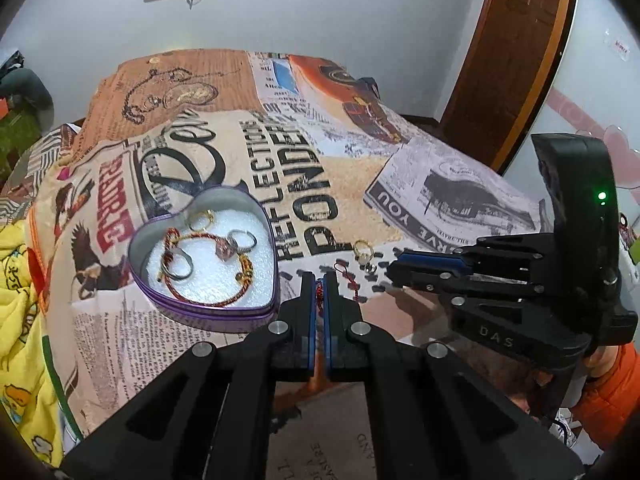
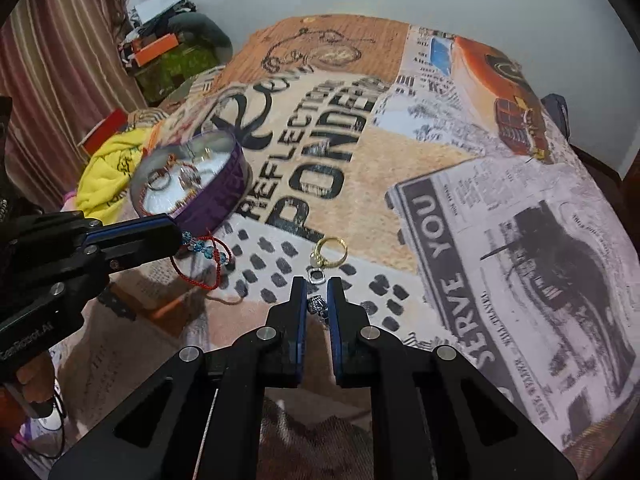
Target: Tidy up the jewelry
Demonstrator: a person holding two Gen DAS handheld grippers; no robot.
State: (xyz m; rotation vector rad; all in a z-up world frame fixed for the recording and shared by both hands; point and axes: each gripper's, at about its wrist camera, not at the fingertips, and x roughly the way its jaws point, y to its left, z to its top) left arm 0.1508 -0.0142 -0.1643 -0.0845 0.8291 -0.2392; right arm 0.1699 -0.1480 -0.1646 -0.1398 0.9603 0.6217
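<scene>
While your left gripper [image 1: 319, 280] has its blue pads closed flat together on the red cord bracelet with blue beads [image 2: 204, 254], that bracelet hangs from its tips just above the printed cloth [image 1: 352, 184], loops dangling just right of the tin. Your right gripper [image 2: 317, 286] stands with its jaws drawn in on a small dark silver charm [image 2: 318, 305]; from the right wrist view a narrow gap shows on either side of the charm, so you can't tell for certain that the pads press on it. Just beyond those tips lie a small silver ring [image 2: 318, 275] and, touching it on the far side, a gold ring [image 2: 330, 254]. Over on the left sits the purple heart-shaped tin [image 1: 160, 292], lined white, already holding a red-and-gold cord bracelet [image 1: 208, 276] and several rings.
</scene>
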